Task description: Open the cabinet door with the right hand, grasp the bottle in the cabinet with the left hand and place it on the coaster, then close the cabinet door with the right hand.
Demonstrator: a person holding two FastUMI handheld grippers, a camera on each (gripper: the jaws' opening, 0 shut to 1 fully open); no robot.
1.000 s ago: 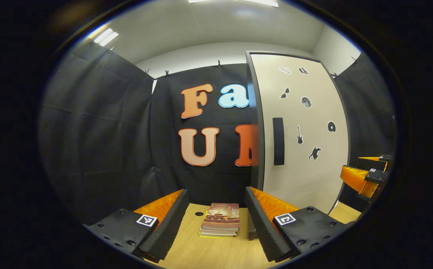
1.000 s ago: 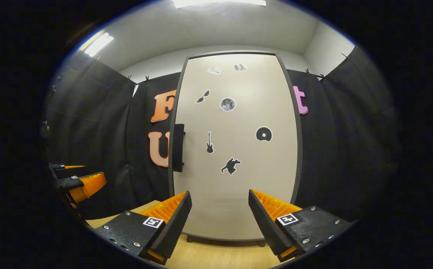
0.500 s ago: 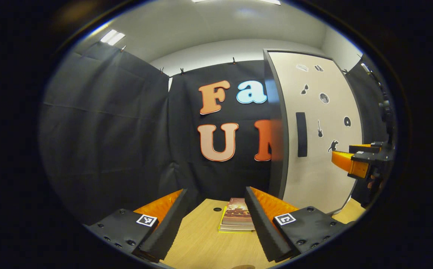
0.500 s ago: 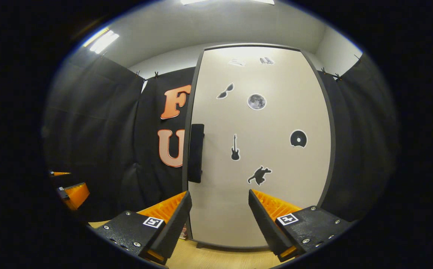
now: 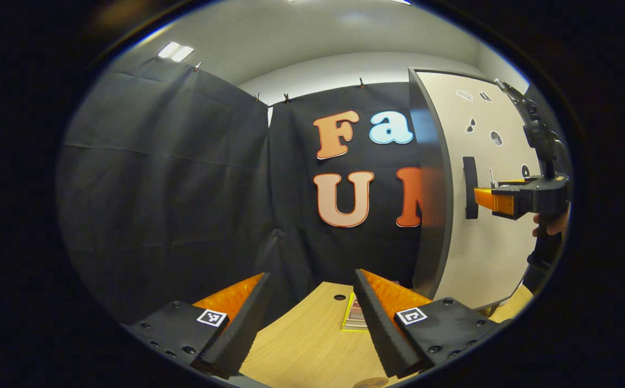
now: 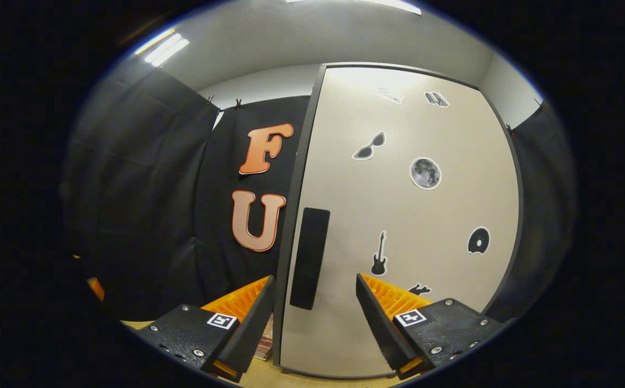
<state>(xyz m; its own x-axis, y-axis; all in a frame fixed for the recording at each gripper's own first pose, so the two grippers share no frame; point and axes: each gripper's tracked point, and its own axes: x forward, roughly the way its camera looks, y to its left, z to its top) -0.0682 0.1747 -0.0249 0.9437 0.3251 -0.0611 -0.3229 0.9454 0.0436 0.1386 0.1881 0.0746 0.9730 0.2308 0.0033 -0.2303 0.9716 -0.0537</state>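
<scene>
Only left view has books (image 5: 354, 318); right tool (image 6: 312, 315) w/ handle (image 6: 309, 257).

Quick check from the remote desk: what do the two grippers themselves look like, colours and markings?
Both match. The left gripper has black bolted finger mounts, each with a small square black-and-white marker, orange ribbed fingers and black ridged pads. The right gripper is built the same; seen side-on in the left gripper view, it shows an orange finger, a black body and a black handle below.
</scene>
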